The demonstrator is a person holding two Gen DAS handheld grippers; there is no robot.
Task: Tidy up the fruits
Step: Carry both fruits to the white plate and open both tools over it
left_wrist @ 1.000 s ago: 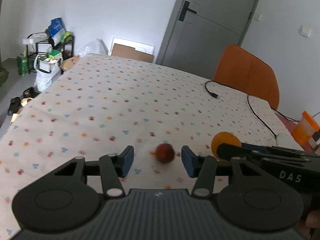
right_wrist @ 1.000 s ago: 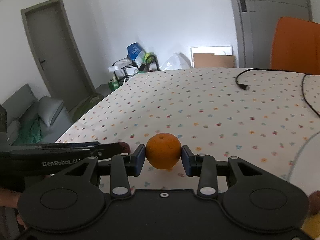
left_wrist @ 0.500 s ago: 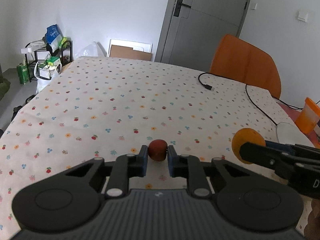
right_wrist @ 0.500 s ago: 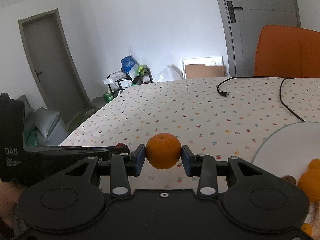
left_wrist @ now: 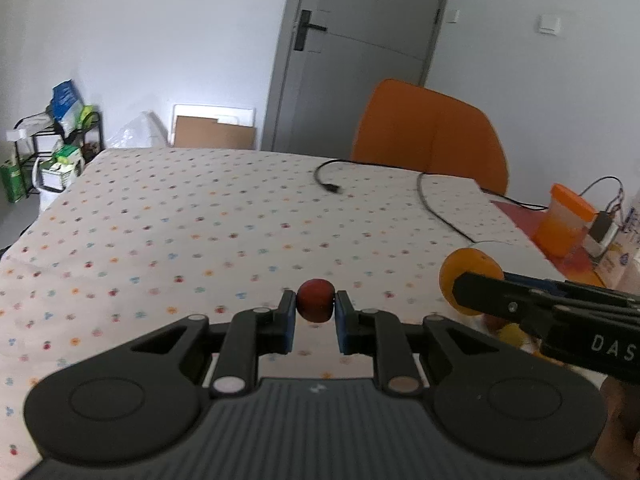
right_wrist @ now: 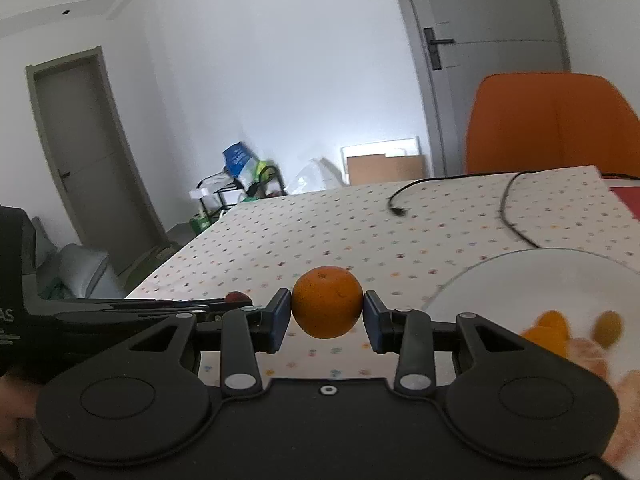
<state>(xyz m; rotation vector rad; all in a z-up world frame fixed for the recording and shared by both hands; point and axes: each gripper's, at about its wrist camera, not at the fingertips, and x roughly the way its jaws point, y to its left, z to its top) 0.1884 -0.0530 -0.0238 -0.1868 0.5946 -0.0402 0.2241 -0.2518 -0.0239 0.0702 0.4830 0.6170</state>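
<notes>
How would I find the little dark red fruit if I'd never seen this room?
Look at the big table with the dotted tablecloth. Just above it, the left gripper pinches the dark red fruit. It's far smaller and darker than the orange in the right gripper.

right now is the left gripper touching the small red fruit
Touching. In the left wrist view the left gripper has both jaws pressed against the small red fruit, no gap either side.
</notes>
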